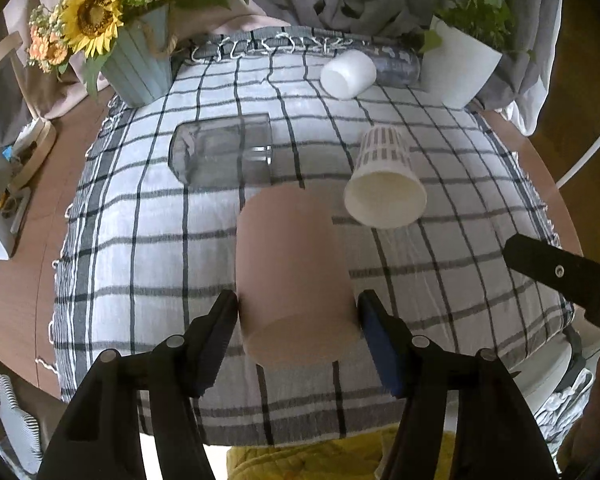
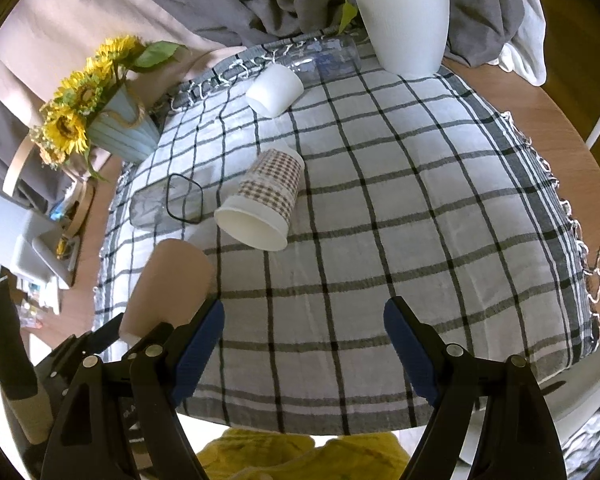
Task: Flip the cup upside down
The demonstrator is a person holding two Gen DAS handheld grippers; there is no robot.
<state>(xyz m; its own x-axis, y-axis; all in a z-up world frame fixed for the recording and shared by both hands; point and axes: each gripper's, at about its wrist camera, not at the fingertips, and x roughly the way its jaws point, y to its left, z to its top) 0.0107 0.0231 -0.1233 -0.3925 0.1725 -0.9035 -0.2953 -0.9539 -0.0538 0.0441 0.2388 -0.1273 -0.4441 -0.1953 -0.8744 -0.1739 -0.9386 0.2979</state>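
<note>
My left gripper is shut on a plain pink cup, its pads pressing both sides near the end closest to me. The cup is held over the checked cloth; it also shows at the left of the right wrist view. A patterned paper cup lies on its side with its mouth toward me, also in the right wrist view. A small white cup lies on its side at the back. My right gripper is open and empty above the cloth's near part.
A clear square glass lies on its side left of centre. A clear bottle lies at the back edge. A sunflower pot stands back left and a white plant pot back right. Clutter sits left of the round table.
</note>
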